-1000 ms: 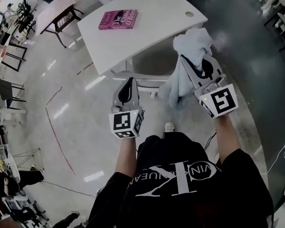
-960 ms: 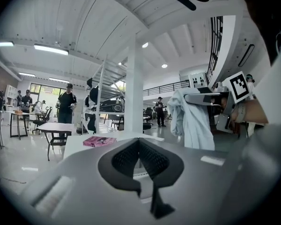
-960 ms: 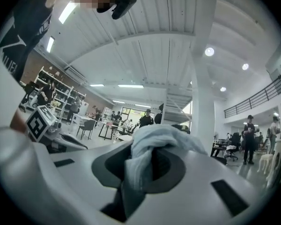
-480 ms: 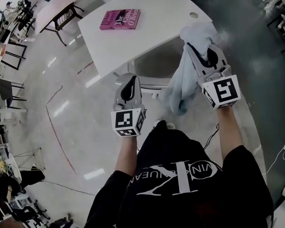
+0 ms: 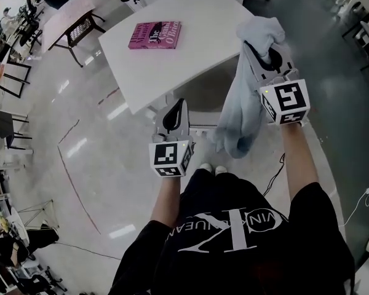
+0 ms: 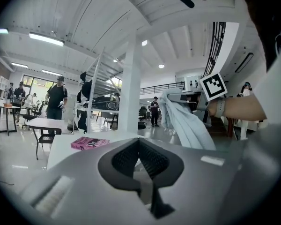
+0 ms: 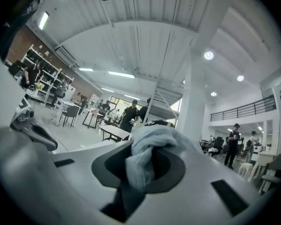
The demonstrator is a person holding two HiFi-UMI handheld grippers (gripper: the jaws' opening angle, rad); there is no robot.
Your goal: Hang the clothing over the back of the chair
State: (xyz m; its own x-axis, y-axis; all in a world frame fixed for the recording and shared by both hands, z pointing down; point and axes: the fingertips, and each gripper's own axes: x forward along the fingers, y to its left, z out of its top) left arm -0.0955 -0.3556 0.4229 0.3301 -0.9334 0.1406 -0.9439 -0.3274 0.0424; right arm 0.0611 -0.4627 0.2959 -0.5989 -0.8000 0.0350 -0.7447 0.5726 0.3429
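Moved forward toward the white desk (image 5: 197,48) since a second ago, right tongs (image 5: 258,48) further than left tongs (image 5: 178,107).
Right tongs clamped on a bunched fold of the pale blue clothing (image 5: 240,112), with the rest hanging below them and trailing toward the left tongs. Left tongs closed together with nothing between, aimed at the grey chair (image 5: 200,88) tucked under the desk just ahead. Pink book (image 5: 154,34) flat on the desk, well ahead and left of the left tongs.

Pale blue clothing (image 5: 241,112), bunched in the right tool (image 5: 258,45), limp folds dangling beside the grey chair (image 5: 203,94)
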